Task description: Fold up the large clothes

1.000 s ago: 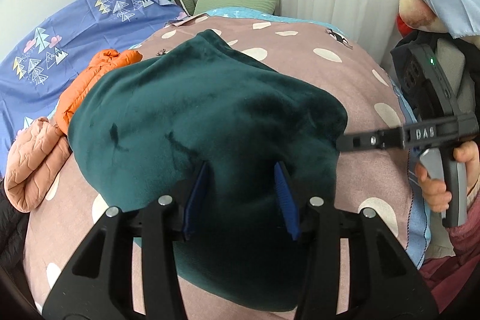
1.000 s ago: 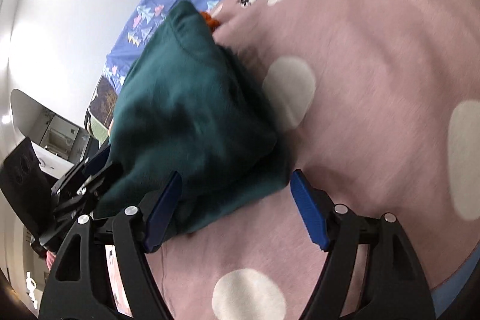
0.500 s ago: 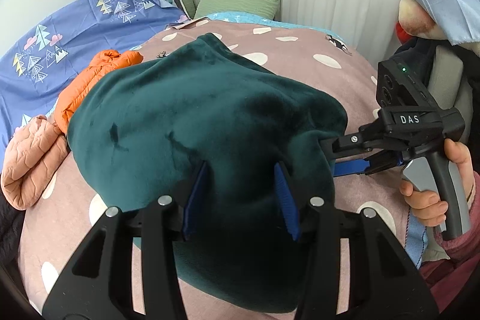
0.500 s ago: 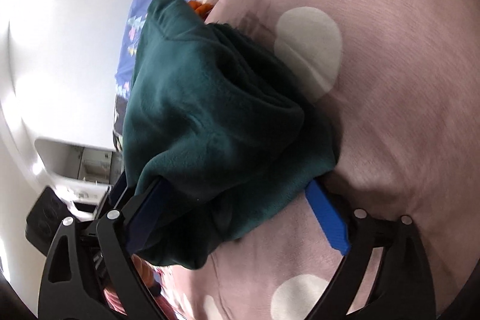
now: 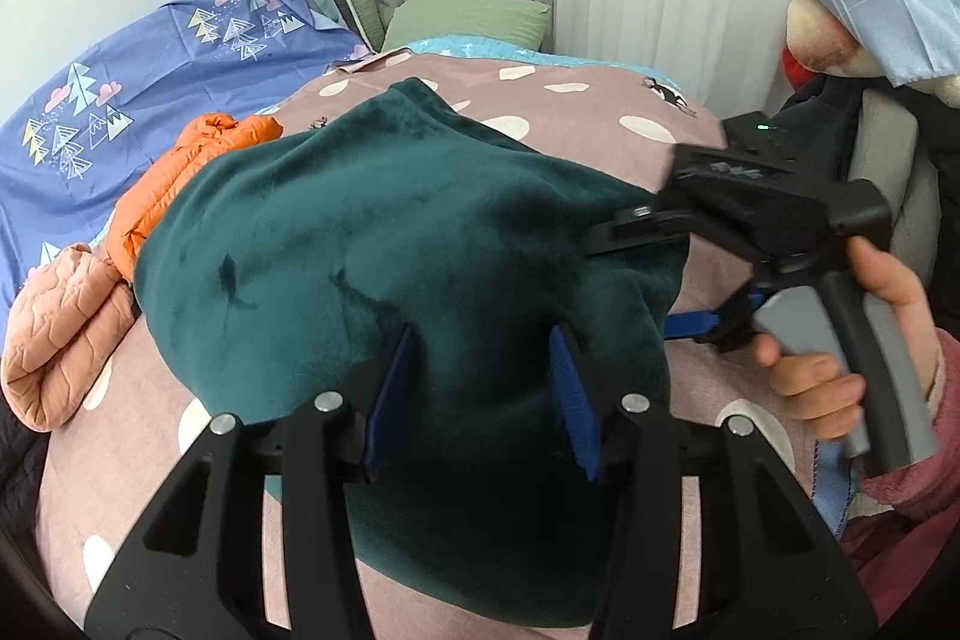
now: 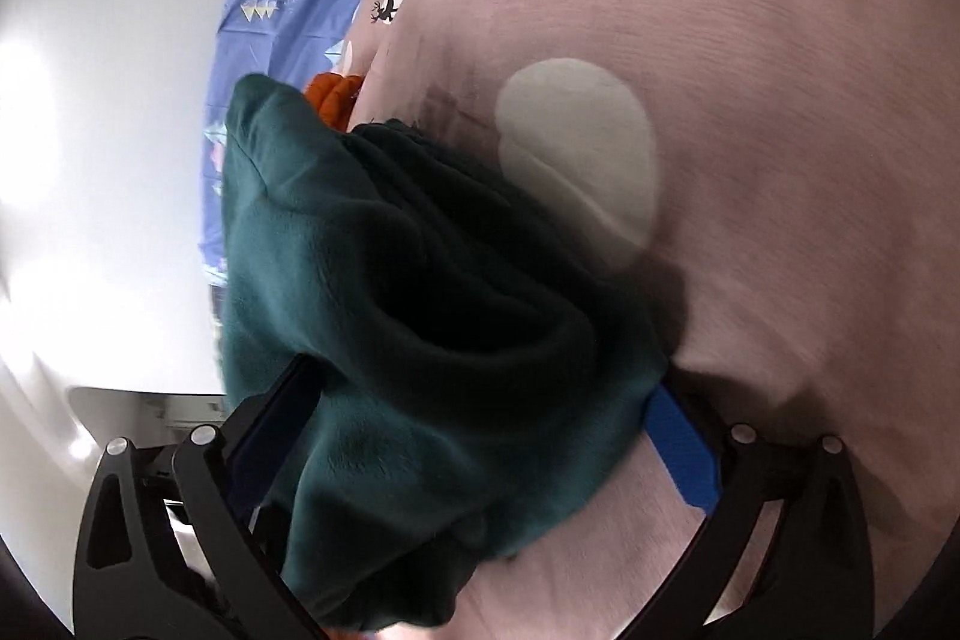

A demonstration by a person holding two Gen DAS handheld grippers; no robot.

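Progress looks well along. Left wrist view: the dark green fleece garment (image 5: 408, 244) lies as a thick folded bundle on the spotted pink bed cover (image 5: 600, 112), with an orange jacket (image 5: 180, 184) and a peach quilted piece (image 5: 60, 328) at its far left. The left gripper (image 5: 480, 400) has its jaws partly closed over the near edge of the bundle; the blue pads seem to press the fleece, though the pile hides the contact. At the right, a hand (image 5: 840, 340) holds the right gripper (image 5: 660, 274) against the bundle's right edge.

Right wrist view: the right gripper's jaws have just been opening and stand wide, with the layered right edge of the garment between them but not pinched. What is left, judging by the uneven layers, is perhaps a last fold or squaring-up
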